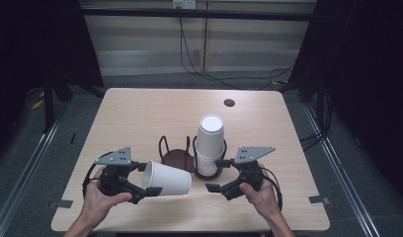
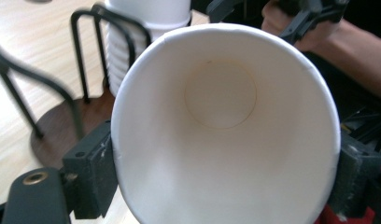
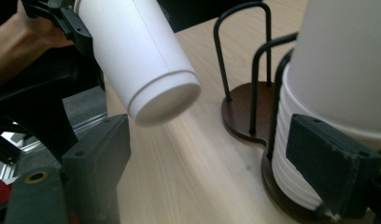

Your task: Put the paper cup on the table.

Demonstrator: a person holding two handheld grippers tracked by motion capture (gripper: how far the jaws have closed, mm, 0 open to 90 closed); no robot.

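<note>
While the left gripper (image 1: pixel 149 178) clamps a white paper cup (image 1: pixel 167 178) sideways, the right gripper (image 1: pixel 217 175) stands open beside the stacked white cups (image 1: pixel 209 145).

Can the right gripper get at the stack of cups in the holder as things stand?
Probably yes: the right gripper is open right beside the stack of cups, with only the holder's wire loops close by.

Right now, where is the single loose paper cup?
In the high view, the paper cup lies sideways in the left gripper, front left of the cup stack.
</note>
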